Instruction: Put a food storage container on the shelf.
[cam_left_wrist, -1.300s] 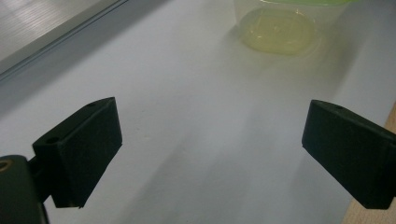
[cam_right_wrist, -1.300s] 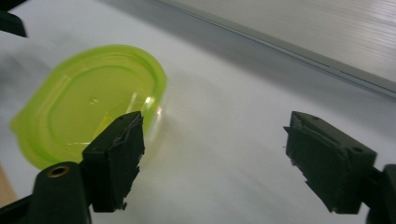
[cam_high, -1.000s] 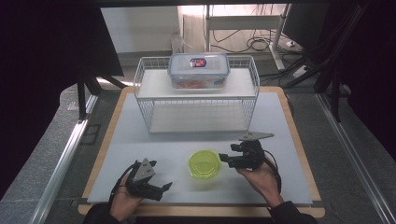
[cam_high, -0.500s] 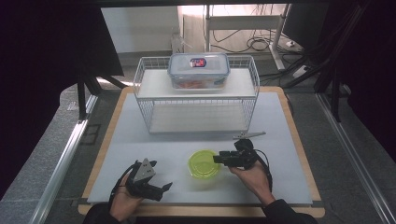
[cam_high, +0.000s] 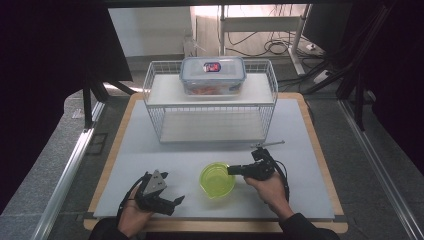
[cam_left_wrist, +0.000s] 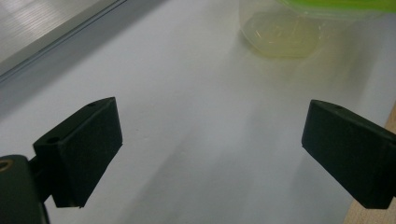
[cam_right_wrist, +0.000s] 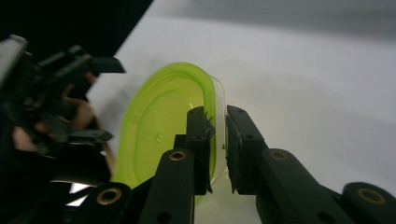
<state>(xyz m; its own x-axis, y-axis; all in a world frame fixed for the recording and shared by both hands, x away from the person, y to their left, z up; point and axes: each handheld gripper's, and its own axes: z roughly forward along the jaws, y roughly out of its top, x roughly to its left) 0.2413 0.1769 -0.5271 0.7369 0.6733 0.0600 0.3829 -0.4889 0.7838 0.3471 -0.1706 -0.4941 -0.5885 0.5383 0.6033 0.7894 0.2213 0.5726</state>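
- At the lower centre of the high view, my right gripper (cam_high: 234, 170) has its jaws on the near right rim of the green bowl (cam_high: 217, 179), which sits on the white mat (cam_high: 150, 150).
- In the right gripper view that gripper (cam_right_wrist: 218, 135) has just been closing, and its jaws now pinch the bowl's (cam_right_wrist: 159, 135) clear wall, one jaw inside and one outside.
- At lower left of the high view, my left gripper (cam_high: 172, 202) rests on the mat, well apart from the bowl. In its own view the jaws stand spread wide with nothing between them, and the bowl's base (cam_left_wrist: 280, 32) sits at the top of the frame.
- At upper centre, a lidded box (cam_high: 212, 75) sits on the top shelf of the wire rack (cam_high: 155, 107); the lower shelf is free.
- My judgement: the grasp looks made, but the bowl is not yet lifted. The lift and the carry are left, likely toward the rack.
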